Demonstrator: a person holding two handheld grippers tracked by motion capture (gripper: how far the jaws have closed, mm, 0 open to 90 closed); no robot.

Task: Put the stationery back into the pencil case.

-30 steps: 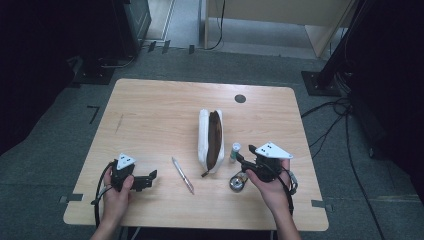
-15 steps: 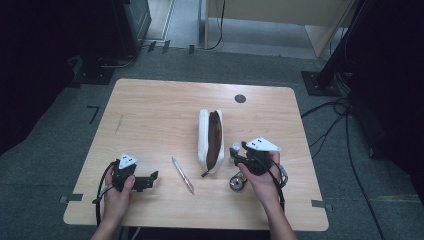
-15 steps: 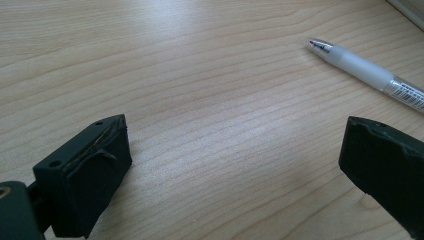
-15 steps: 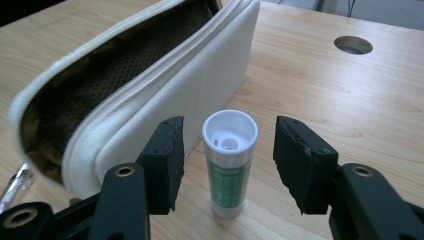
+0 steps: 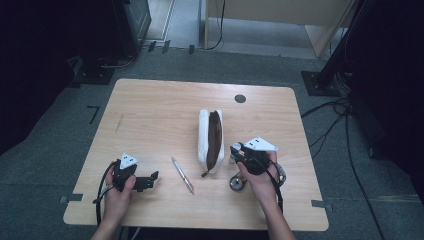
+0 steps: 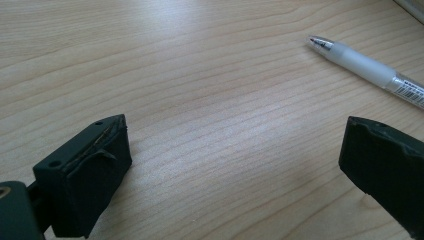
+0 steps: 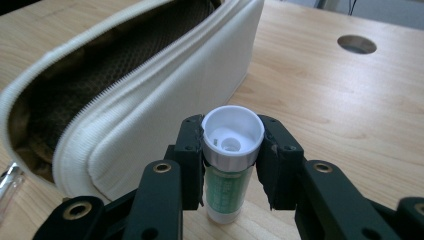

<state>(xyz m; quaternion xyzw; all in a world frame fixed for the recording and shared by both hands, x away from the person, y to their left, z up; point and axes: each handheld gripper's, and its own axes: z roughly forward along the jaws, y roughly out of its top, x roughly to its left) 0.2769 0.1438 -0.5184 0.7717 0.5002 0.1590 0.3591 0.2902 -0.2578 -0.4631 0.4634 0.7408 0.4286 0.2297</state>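
The right claw (image 7: 231, 165) has just been closing and now grips an upright glue stick (image 7: 230, 170) with a white cap and green label, one jaw on either side of it. The stick stands on the table (image 5: 165, 107), just beside the open white pencil case (image 5: 206, 140). The left claw (image 5: 145, 181) rests wide, with bare wood between its jaws, near a clear pen (image 6: 370, 67) lying on the table
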